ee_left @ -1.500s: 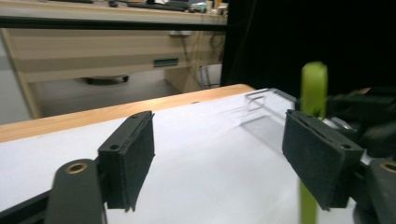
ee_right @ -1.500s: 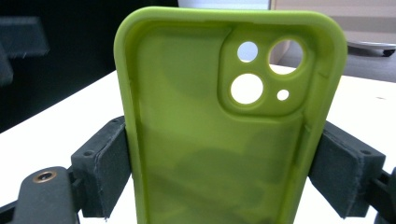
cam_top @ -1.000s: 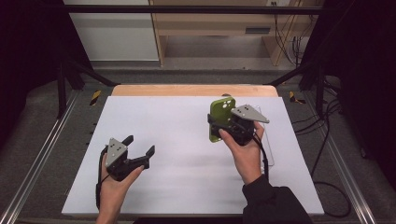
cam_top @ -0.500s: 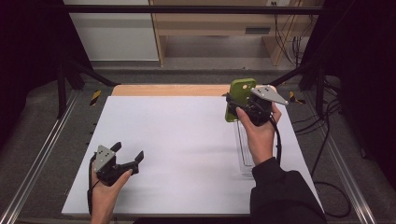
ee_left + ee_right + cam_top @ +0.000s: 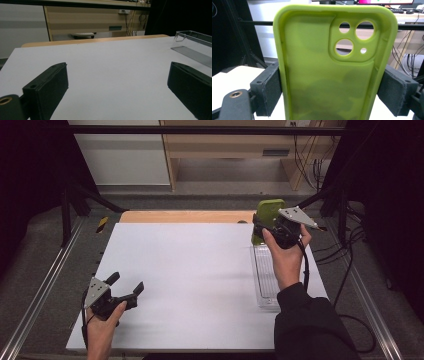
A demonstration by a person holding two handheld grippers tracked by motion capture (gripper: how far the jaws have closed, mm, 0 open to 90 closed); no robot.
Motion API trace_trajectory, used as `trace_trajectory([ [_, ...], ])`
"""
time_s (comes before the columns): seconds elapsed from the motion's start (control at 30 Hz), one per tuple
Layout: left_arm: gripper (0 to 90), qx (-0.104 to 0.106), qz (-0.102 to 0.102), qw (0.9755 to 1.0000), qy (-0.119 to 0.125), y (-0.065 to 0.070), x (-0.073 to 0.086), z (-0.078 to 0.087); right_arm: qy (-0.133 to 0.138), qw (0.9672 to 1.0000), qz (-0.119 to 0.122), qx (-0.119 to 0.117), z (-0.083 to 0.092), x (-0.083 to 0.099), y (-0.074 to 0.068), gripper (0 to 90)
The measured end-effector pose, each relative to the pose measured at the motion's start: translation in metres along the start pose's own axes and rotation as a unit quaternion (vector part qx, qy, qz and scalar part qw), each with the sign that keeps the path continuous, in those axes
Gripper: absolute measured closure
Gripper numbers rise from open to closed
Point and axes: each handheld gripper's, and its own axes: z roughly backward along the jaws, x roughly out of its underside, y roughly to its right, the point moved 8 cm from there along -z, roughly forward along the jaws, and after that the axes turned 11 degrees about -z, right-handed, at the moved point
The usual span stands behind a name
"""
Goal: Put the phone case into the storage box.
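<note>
Two grippers over the white table (image 5: 200, 285) in the high view: the right gripper (image 5: 264, 224) holds a green phone case (image 5: 267, 212) upright above the far right corner, over the far end of a clear plastic tray (image 5: 265, 275); the left gripper (image 5: 125, 287) is near the front left.

Left gripper view: jaws spread wide, just been opening, only bare table between; tray (image 5: 192, 47) at right.

Right gripper view: jaws pinch the case (image 5: 329, 75) by its long edges, hollow inner side and camera cut-outs facing the camera.
</note>
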Motion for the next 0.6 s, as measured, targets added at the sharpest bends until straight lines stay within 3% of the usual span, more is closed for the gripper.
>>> trace_trajectory([
  [0.23,2.7,-0.002,-0.007,1.0,0.006,-0.002,0.002,0.007,-0.003,1.0,0.001,0.006,-0.004,-0.001,0.004,15.7],
  [0.4,2.2,0.003,0.001,1.0,0.008,-0.003,0.005,0.007,0.0,0.9999,-0.004,0.011,-0.008,-0.003,0.009,15.7],
  [0.6,2.2,0.005,-0.009,0.9997,0.022,-0.005,0.004,0.007,0.004,0.9998,-0.007,0.019,-0.014,-0.002,0.016,15.7],
])
